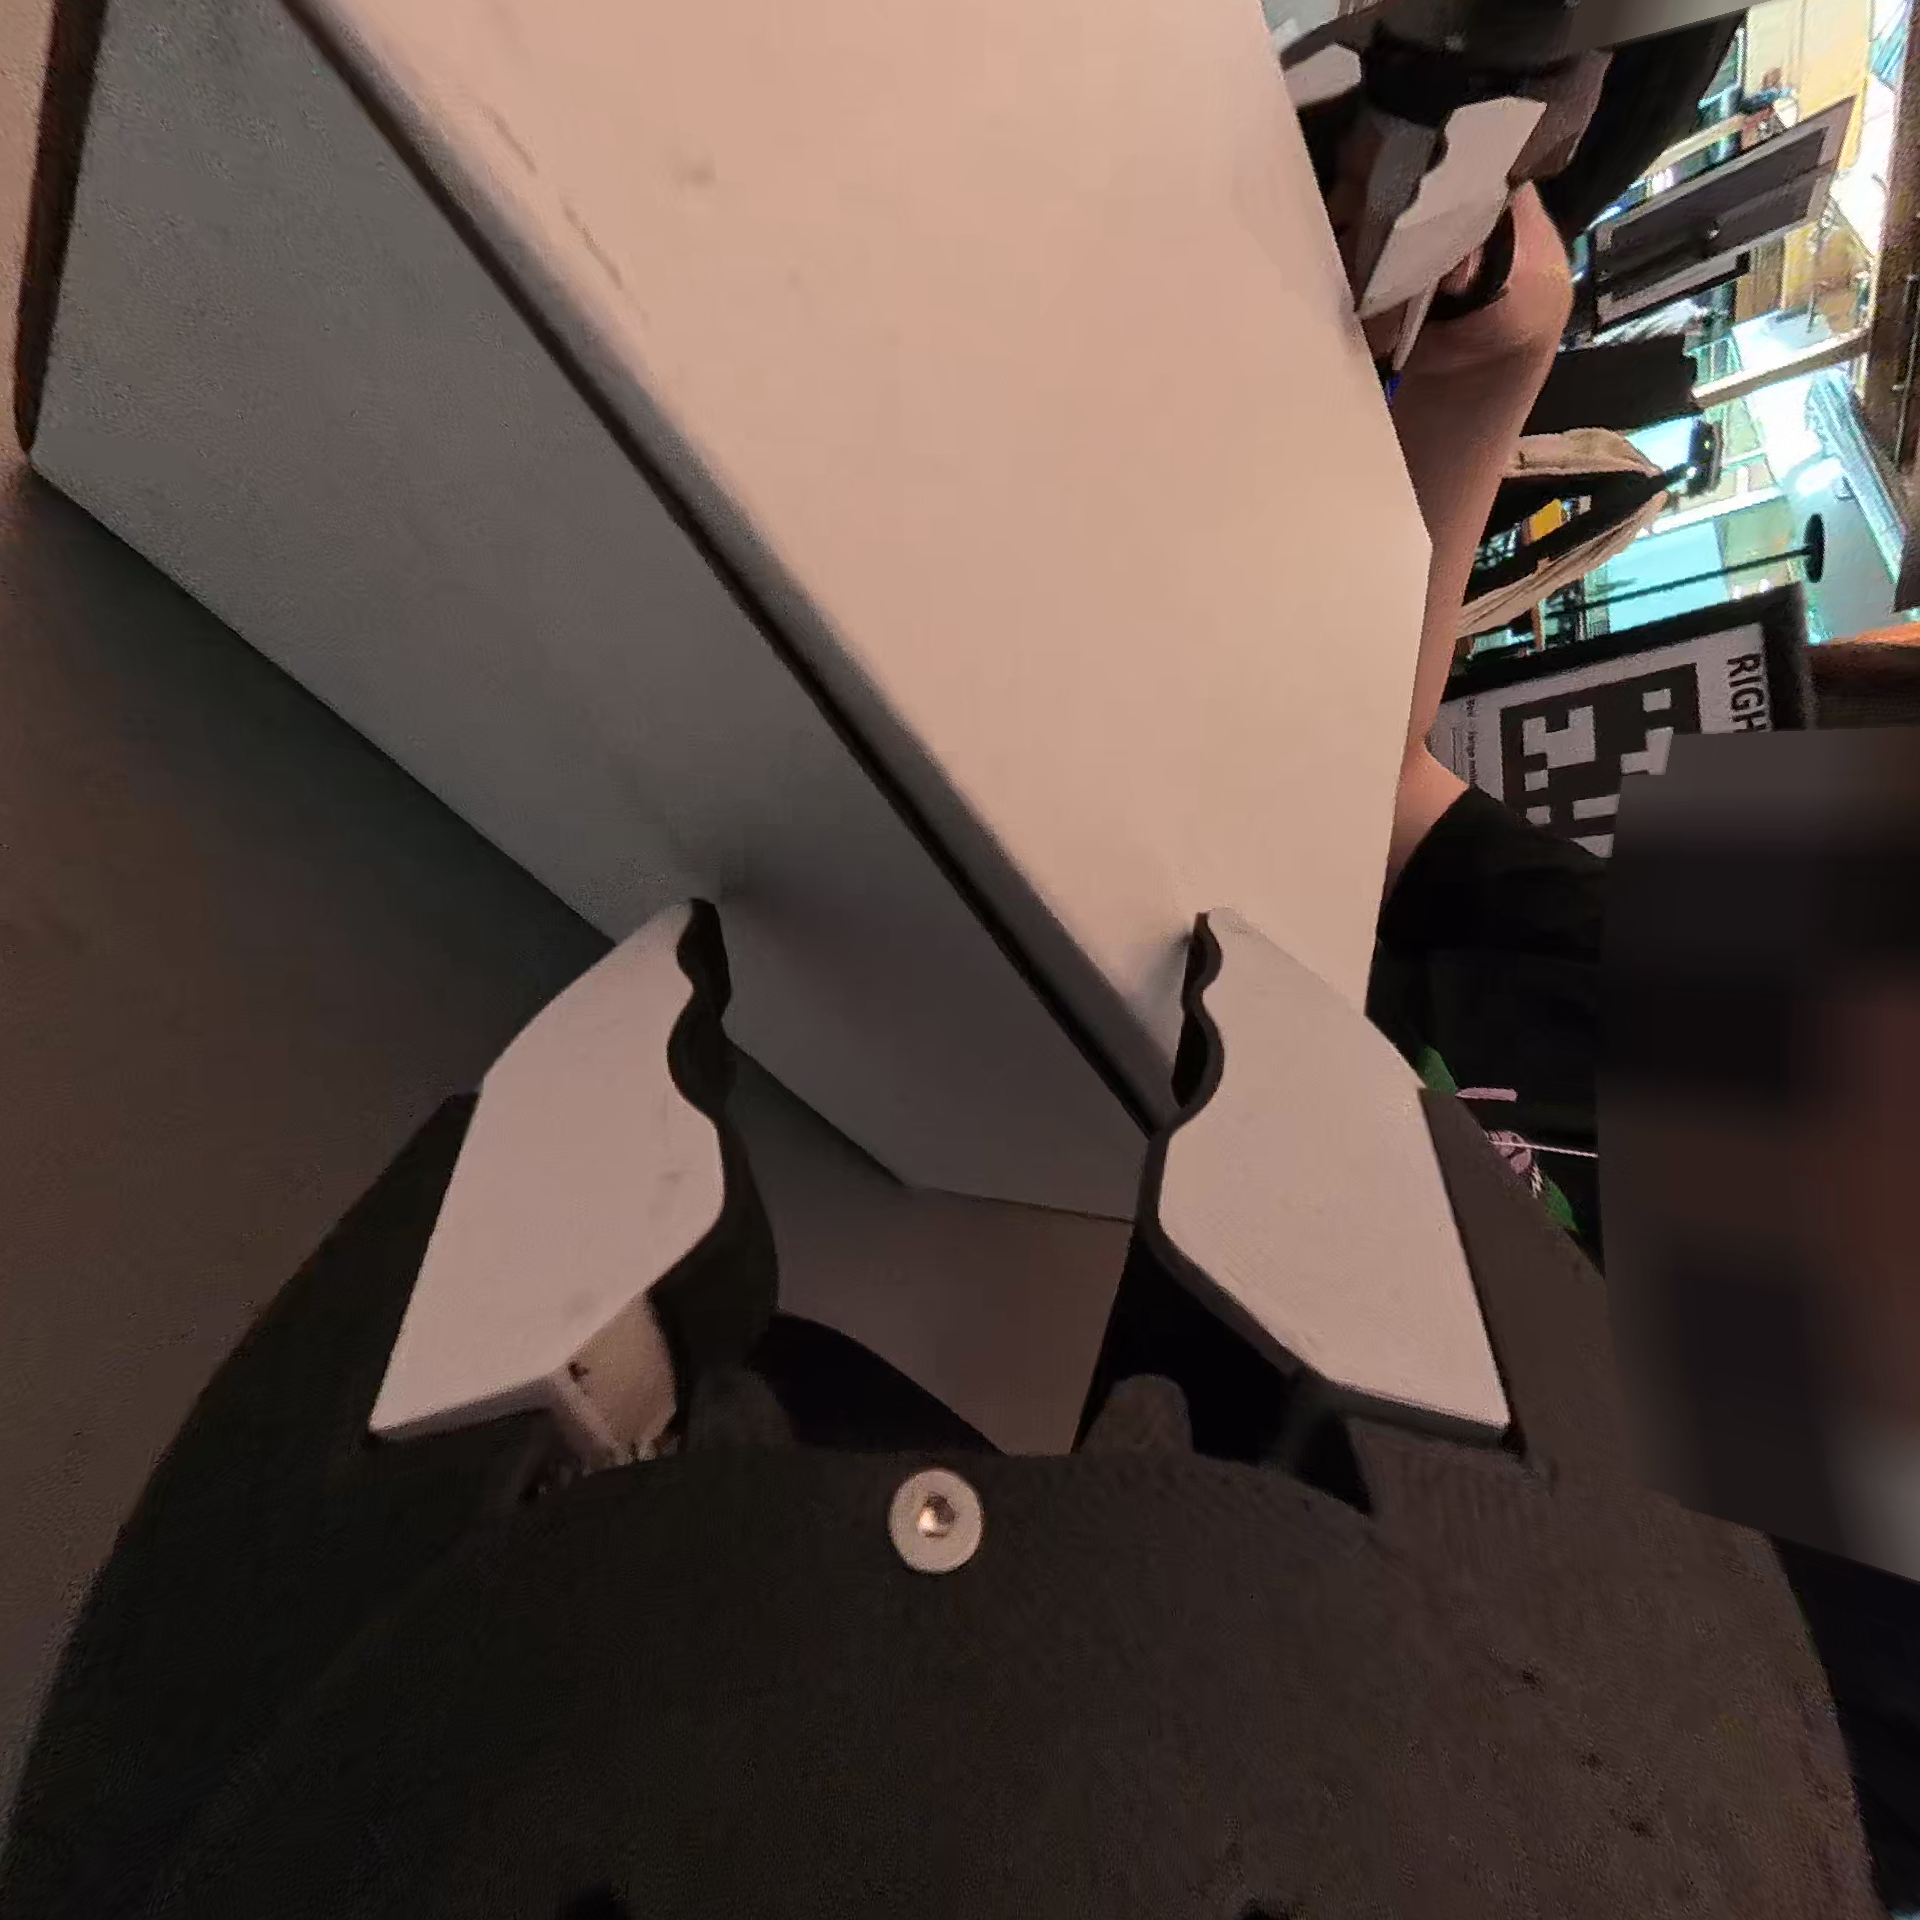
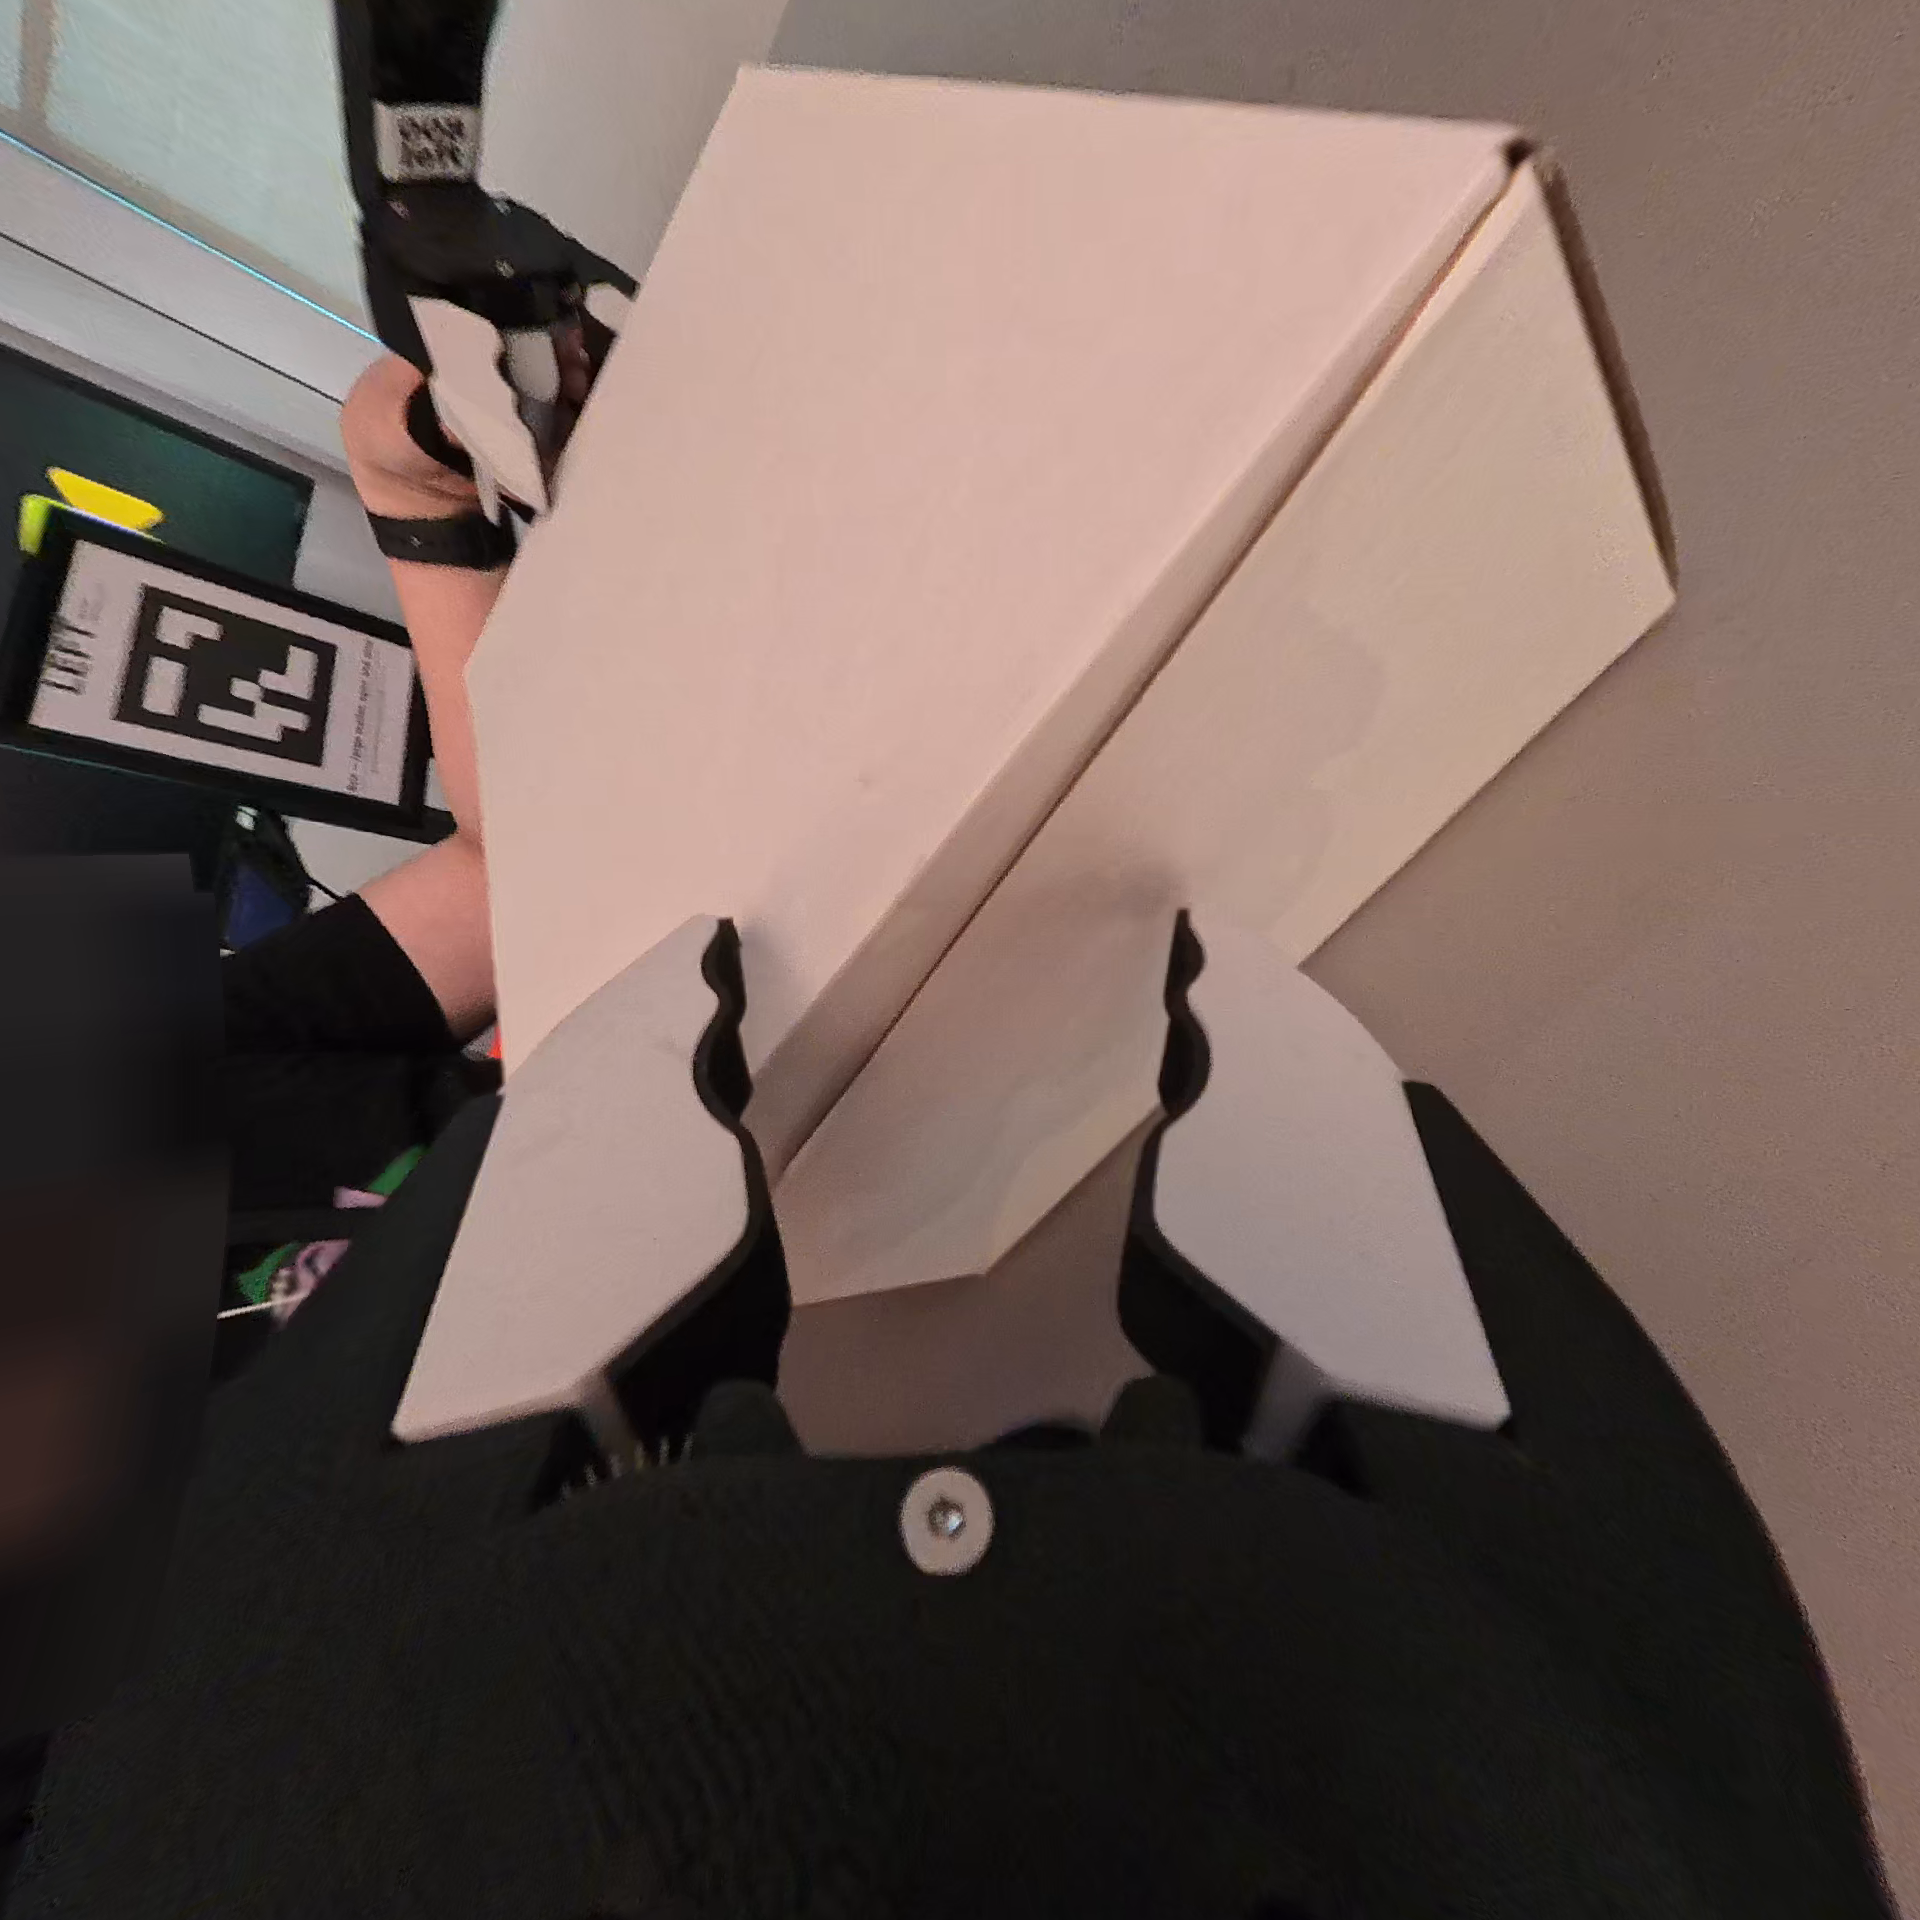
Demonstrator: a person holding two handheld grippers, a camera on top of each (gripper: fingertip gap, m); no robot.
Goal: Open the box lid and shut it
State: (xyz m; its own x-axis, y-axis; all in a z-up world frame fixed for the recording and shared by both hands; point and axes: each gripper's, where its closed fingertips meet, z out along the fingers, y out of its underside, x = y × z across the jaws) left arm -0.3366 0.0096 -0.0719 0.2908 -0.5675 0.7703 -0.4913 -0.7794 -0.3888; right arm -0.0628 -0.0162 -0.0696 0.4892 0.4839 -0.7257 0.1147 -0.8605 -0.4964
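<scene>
A white cardboard box lies on the grey table, its lid [image 1: 935, 416] down on the side wall [image 1: 395, 468] with a thin dark seam between them. My left gripper [image 1: 956, 920] is open and straddles the box's near corner, one finger by the side wall and one over the lid. My right gripper [image 2: 951, 920] is open and straddles another corner of the same box, with the lid [image 2: 883, 468] and wall [image 2: 1403, 623] in view. Each gripper also shows at the box's far edge in the other view: the right one [image 1: 1444, 208] and the left one [image 2: 488, 416].
The grey table [image 1: 208, 935] runs along the box's side, and also shows in the right wrist view [image 2: 1662, 935]. A person's bare arm [image 2: 436, 914] is behind the box. Black-and-white marker cards [image 1: 1579, 738] [image 2: 229, 686] stand beyond it, with room clutter farther off.
</scene>
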